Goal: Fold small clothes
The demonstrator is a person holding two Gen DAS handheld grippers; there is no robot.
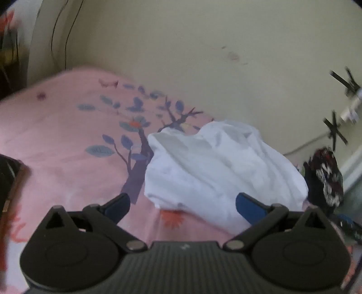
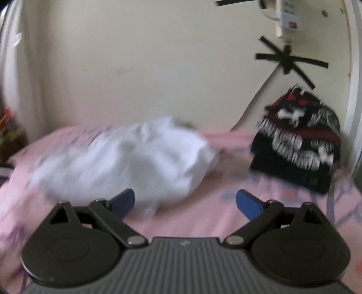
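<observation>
A crumpled white garment (image 1: 217, 167) lies in a heap on the pink bedsheet (image 1: 58, 135). It also shows in the right wrist view (image 2: 126, 160), blurred. My left gripper (image 1: 182, 207) is open and empty, just short of the heap's near edge, with its right finger over the cloth. My right gripper (image 2: 185, 203) is open and empty, at the heap's near right end, above the sheet (image 2: 203, 217). A black, red and white knitted garment (image 2: 296, 144) lies in a folded pile at the right of the bed, also seen in the left wrist view (image 1: 325, 178).
A cream wall (image 1: 203, 56) runs behind the bed. A white power strip (image 2: 287, 18) and black tape crosses (image 2: 291, 61) are on the wall at the right. A dark object (image 1: 9, 181) is at the left edge of the bed.
</observation>
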